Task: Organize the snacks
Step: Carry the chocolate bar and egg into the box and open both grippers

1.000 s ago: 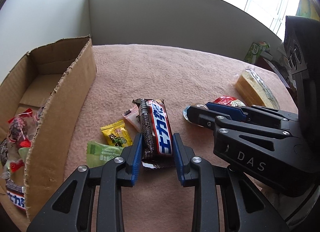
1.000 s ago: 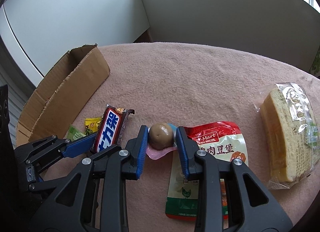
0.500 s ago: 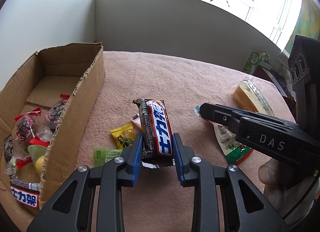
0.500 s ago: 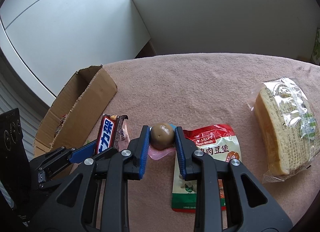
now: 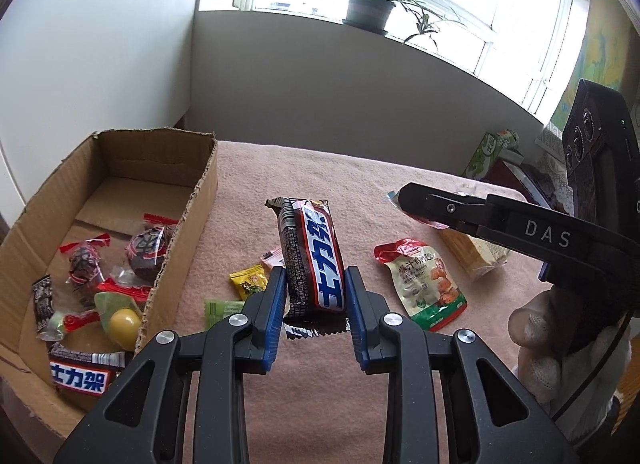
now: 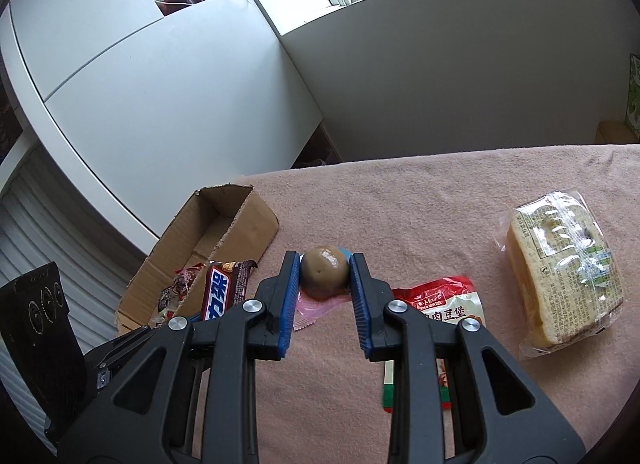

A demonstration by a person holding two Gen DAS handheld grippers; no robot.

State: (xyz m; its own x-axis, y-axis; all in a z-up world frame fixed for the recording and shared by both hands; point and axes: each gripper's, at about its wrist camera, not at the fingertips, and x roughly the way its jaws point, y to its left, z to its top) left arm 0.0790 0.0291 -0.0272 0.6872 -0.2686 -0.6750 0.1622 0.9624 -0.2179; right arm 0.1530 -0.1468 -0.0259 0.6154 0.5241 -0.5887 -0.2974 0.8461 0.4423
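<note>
Cardboard box (image 5: pixel 120 191) is waiting at left — left gripper (image 5: pixel 316 296) is clamping the chocolate bar (image 5: pixel 314 256), right gripper (image 6: pixel 325 284) is pinching a wrapped brown ball (image 6: pixel 324 272), both above the table (image 6: pixel 400 215); each needs carrying over the box and releasing.

My left gripper (image 5: pixel 316 292) is clamped on a chocolate bar (image 5: pixel 312 256), raised, fingers pointing away. My right gripper (image 6: pixel 324 284) pinches a wrapped brown ball (image 6: pixel 323 272), off to the right and level with it.
</note>
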